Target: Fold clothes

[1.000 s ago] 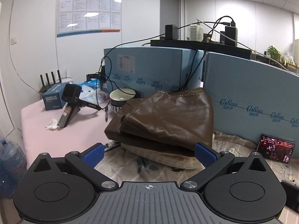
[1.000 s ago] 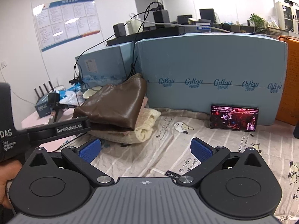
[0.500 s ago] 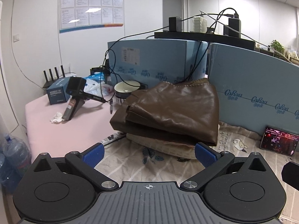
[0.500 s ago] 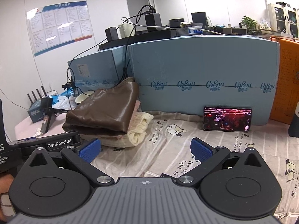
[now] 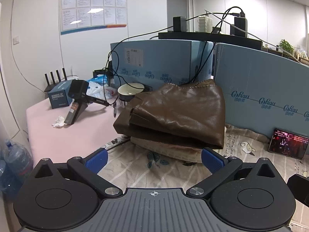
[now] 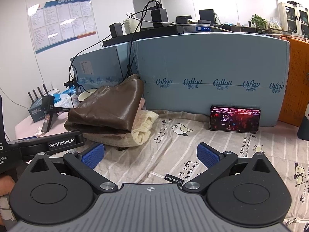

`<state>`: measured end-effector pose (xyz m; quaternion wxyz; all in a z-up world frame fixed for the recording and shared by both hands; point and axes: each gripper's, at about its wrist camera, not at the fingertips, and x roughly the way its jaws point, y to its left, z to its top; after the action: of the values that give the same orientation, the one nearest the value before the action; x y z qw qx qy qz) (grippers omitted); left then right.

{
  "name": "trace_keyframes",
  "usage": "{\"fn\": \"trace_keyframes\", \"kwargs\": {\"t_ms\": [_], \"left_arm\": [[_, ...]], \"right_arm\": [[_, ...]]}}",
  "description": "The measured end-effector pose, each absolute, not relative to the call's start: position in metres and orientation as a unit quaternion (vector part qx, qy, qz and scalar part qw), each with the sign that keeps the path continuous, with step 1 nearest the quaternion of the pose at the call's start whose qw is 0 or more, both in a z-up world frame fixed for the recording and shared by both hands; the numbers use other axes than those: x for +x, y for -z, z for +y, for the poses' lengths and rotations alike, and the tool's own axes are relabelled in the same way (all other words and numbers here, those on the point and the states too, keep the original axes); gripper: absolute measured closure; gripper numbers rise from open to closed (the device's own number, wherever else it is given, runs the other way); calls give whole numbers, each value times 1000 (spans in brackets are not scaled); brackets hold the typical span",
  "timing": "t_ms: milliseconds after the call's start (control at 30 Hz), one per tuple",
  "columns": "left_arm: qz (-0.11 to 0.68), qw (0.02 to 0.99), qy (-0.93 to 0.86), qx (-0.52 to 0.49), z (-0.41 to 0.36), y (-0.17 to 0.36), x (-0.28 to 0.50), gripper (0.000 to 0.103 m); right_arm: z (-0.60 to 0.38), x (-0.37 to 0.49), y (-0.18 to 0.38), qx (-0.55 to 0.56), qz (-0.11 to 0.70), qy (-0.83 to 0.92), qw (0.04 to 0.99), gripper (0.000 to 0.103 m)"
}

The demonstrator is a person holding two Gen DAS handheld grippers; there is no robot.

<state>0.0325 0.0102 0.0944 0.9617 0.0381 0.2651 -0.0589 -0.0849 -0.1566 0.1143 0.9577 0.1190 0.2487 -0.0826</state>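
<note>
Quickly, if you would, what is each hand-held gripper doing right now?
Left hand-held gripper: open, holding nothing.
Right hand-held gripper: open, holding nothing.

The leather garment [image 5: 173, 116] lies atop folded knitwear [image 6: 141, 133], phone [image 6: 234, 119] to its right against the foam board [image 6: 212, 69].

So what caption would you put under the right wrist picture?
Open right gripper above a striped sheet, facing a brown garment folded on a cream one.
</note>
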Motion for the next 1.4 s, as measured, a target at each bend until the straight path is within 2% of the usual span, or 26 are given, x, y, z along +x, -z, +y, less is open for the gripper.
{"fn": "trace_keyframes", "kwargs": {"t_ms": [1400], "left_arm": [[273,958,78,50,1,-91,30,0]], "right_arm": [[-157,-82,-106,114,279,90,949,0]]}}
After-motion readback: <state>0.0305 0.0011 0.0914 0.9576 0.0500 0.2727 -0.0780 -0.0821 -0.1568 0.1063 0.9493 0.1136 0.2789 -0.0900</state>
